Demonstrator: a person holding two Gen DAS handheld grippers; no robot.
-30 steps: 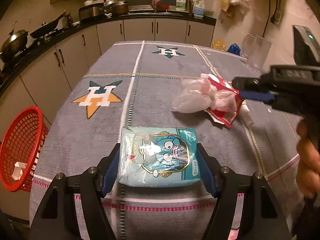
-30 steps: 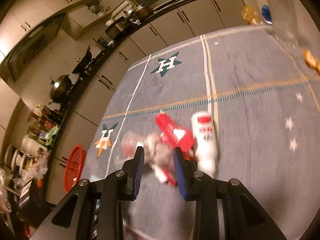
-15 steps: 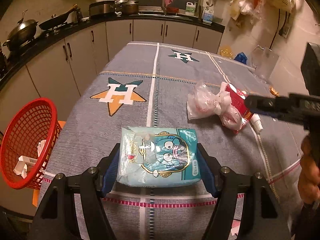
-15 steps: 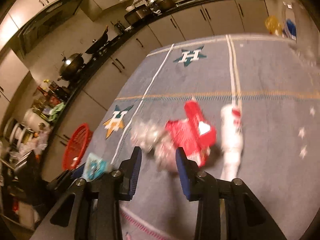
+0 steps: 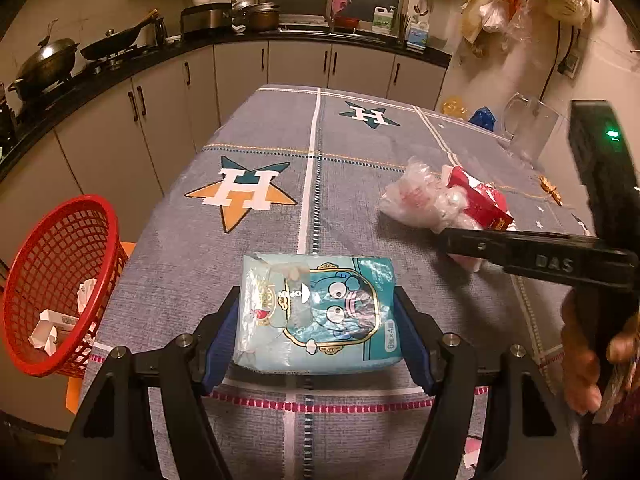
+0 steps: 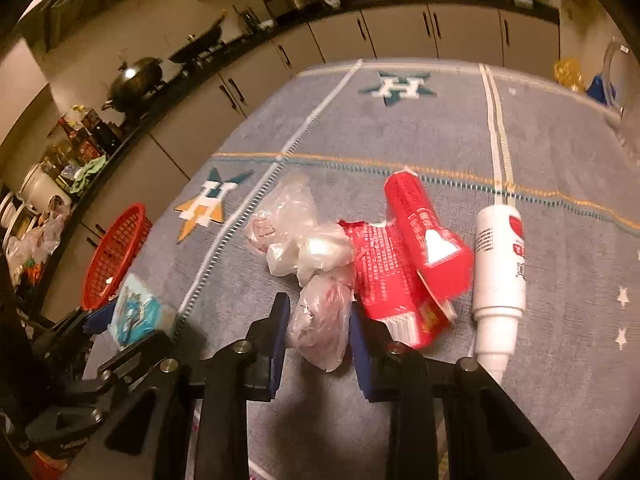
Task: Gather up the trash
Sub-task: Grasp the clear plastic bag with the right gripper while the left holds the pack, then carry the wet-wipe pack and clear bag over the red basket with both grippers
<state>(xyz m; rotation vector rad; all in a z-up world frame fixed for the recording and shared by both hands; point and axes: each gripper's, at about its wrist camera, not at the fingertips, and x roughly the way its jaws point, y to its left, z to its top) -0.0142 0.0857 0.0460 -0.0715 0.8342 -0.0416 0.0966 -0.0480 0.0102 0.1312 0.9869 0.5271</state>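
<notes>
A light blue tissue pack (image 5: 316, 312) with a cartoon print lies near the table's front edge, and my left gripper (image 5: 316, 300) is shut on its two sides. To its right lies a crumpled clear plastic bag (image 5: 416, 204) against torn red packaging (image 5: 480, 204). In the right wrist view my right gripper (image 6: 318, 312) has the bag's near lobe (image 6: 320, 320) between its blue pads; the jaws are closing and both pads touch it. A white bottle (image 6: 500, 264) lies on its side right of the red packaging (image 6: 400, 264).
A red mesh basket (image 5: 60, 280) with paper scraps in it stands beside the table's left edge. A clear jug (image 5: 532, 128) and small wrappers sit at the table's far right. Cabinets and a counter with pots line the back and left.
My right gripper has come forward and rolled level, and the plastic bag now sits between its jaws. The left gripper still holds the tissue pack, barely moved.
</notes>
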